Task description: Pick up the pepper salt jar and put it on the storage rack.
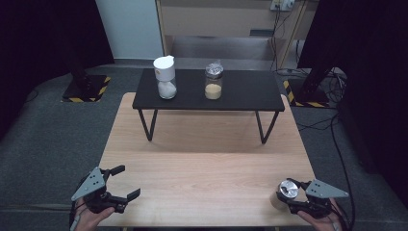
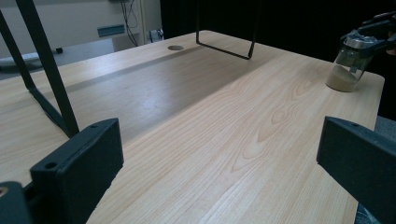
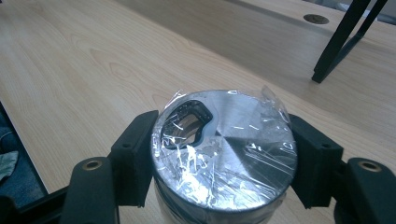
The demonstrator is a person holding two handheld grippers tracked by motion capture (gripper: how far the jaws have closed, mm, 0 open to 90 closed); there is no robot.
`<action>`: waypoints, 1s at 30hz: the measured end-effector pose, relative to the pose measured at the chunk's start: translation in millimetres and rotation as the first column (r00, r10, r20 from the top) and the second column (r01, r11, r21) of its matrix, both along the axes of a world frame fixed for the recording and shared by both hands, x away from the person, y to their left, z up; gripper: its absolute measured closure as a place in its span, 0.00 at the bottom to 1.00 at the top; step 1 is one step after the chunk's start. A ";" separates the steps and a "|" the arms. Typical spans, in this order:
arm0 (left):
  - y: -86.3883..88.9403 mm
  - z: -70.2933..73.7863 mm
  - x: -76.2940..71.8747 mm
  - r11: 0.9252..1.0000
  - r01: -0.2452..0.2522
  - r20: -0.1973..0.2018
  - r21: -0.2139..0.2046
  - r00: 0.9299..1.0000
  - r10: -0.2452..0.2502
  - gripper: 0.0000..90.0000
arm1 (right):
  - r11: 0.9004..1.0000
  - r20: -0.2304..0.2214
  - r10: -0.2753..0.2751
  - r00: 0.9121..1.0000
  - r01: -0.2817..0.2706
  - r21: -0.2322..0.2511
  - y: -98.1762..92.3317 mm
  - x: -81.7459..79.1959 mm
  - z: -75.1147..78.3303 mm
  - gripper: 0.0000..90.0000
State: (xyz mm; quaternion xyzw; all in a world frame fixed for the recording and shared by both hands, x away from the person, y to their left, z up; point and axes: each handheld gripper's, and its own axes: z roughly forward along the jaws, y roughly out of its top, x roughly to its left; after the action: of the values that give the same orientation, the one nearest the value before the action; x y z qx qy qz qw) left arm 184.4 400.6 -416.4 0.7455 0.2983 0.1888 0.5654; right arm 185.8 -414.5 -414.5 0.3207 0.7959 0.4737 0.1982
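You are clamping right claw [image 3: 224, 158] on metal-lidded jar [image 3: 225, 154] at desk [image 1: 202, 183] near-right corner. Left claw [image 1: 120, 182] idling open. Next: lifting straight, keeping jar upright.

A black stand [image 1: 250, 91] and a metal-lidded jar [image 1: 284, 193] are being carried directly by the light wooden table [image 1: 207, 178], the jar near its right front corner.

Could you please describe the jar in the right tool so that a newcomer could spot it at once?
On the wooden table, look to the near right corner. The jar stands there, gripped by the right tool. Unlike the two jars on the black shelf, it has a flat silver lid under plastic film.
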 end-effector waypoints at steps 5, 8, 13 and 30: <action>0.0 0.1 0.0 1.000 0.000 0.000 0.000 1.000 0.000 0.00 | 1.000 0.005 0.004 1.000 -0.004 0.000 -0.5 -0.3 -0.3 0.39; 0.0 0.0 -0.1 1.000 0.000 0.000 0.000 1.000 0.000 0.00 | 1.000 0.000 0.007 1.000 -0.007 -0.009 0.3 0.4 2.0 0.39; 0.0 0.0 -0.2 1.000 -0.001 0.000 0.000 1.000 0.001 0.00 | 1.000 0.000 0.010 1.000 -0.010 -0.021 1.9 1.2 4.7 0.39; 0.2 0.1 0.0 1.000 0.002 0.001 -0.001 1.000 -0.002 0.00 | 0.999 0.018 0.040 0.999 -0.040 -0.004 5.3 14.4 27.0 0.39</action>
State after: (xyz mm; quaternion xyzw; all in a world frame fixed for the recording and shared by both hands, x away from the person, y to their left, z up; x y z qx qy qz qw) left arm 184.3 400.8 -416.3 0.7455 0.2976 0.1885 0.5659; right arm 200.2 -409.3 -387.5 0.3000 0.8013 0.4790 0.1962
